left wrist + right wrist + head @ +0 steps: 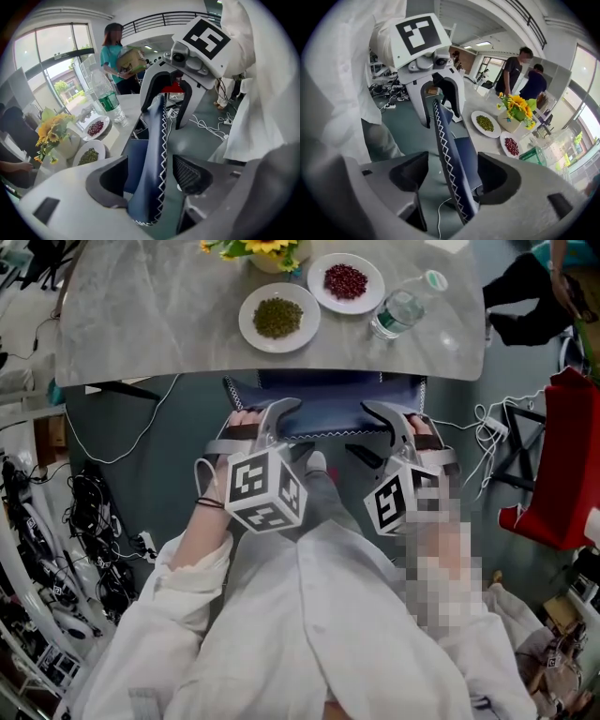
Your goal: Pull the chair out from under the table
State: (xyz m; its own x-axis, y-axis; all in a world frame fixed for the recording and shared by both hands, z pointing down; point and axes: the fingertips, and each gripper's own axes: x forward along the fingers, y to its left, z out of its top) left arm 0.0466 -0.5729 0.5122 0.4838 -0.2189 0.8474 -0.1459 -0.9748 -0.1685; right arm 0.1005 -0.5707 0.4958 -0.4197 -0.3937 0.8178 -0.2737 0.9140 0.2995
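Navy chair is sitting tucked under the counter, left gripper and right gripper jaws gaping apart astride its backrest, so I'd be clamping both evenly before pulling straight back.

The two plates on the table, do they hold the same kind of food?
No, the nearer plate holds green beans, while the farther plate holds dark red beans.
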